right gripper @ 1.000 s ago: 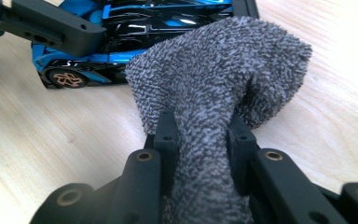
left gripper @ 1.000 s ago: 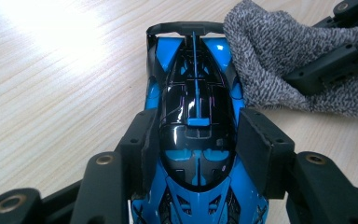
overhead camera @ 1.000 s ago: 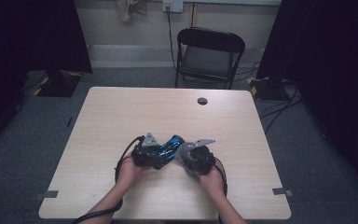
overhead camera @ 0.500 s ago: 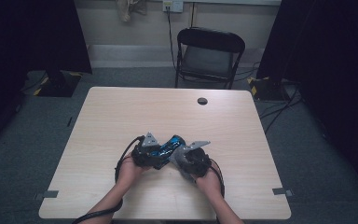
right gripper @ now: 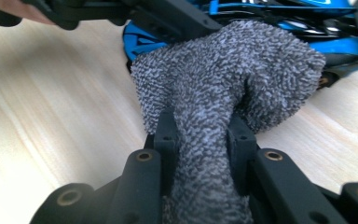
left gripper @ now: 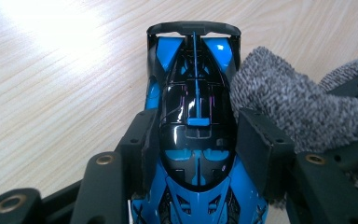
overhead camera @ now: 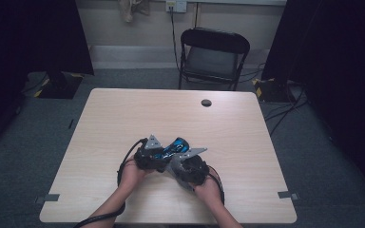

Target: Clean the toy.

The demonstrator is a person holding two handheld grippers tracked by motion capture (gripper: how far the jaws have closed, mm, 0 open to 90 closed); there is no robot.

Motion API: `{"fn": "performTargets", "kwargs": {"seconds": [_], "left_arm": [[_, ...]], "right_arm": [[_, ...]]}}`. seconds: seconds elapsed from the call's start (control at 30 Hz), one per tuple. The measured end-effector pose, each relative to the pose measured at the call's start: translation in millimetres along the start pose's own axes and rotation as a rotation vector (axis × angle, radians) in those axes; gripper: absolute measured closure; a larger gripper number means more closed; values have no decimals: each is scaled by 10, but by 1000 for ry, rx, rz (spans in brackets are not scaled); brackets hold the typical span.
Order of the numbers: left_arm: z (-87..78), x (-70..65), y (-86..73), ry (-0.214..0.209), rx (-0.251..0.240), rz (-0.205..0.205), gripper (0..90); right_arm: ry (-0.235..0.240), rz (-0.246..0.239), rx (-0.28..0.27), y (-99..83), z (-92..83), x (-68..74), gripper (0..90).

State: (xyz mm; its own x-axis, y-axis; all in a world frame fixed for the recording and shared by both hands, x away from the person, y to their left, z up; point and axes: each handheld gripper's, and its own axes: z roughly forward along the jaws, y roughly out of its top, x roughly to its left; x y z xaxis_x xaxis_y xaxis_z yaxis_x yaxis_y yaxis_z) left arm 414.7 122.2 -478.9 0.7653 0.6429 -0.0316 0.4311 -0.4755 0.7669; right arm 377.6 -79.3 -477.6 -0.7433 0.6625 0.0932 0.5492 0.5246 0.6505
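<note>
A blue and black toy race car lies on the wooden table, and my left gripper is shut on its body, one pad on each flank. In the high view the car sits between both hands near the table's front. My right gripper is shut on a grey fluffy cloth, whose bunched end presses against the car's side. That cloth shows at the car's right flank in the left gripper view. In the high view the left gripper and the right gripper meet at the car.
The light wooden table has a round cable hole near its far edge. A black folding chair stands behind the table. Dark curtains hang at both sides, and cables lie on the floor at the right.
My right gripper has slid a little to the left with the cloth, along the car. The left gripper and the car have stayed in place.
</note>
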Motion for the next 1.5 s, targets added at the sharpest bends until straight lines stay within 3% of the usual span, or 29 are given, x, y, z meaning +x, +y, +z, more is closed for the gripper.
{"fn": "performTargets", "kwargs": {"seconds": [0.53, 1.0, 1.2, 1.3, 1.37, 1.5], "left_arm": [[0, -1, -1, 0, -1, -2, 492], [0, 0, -6, -3, -5, -3, 492], [1, 1, -7, -1, -7, -2, 492], [7, -9, -10, 0, -17, -15, 492], [-1, 3, -10, 8, -11, 4, 492], [0, 1, -11, 11, -15, 1, 492]], "right_arm": [[43, -10, 3, 12, 24, 128, 721], [115, -31, 7, -20, -17, 191, 720], [117, -23, -1, -38, -120, 129, 720], [104, -25, -9, -17, -185, 92, 720], [84, -29, -15, -2, -231, 65, 720], [69, -22, -31, 34, -318, -7, 719]]}}
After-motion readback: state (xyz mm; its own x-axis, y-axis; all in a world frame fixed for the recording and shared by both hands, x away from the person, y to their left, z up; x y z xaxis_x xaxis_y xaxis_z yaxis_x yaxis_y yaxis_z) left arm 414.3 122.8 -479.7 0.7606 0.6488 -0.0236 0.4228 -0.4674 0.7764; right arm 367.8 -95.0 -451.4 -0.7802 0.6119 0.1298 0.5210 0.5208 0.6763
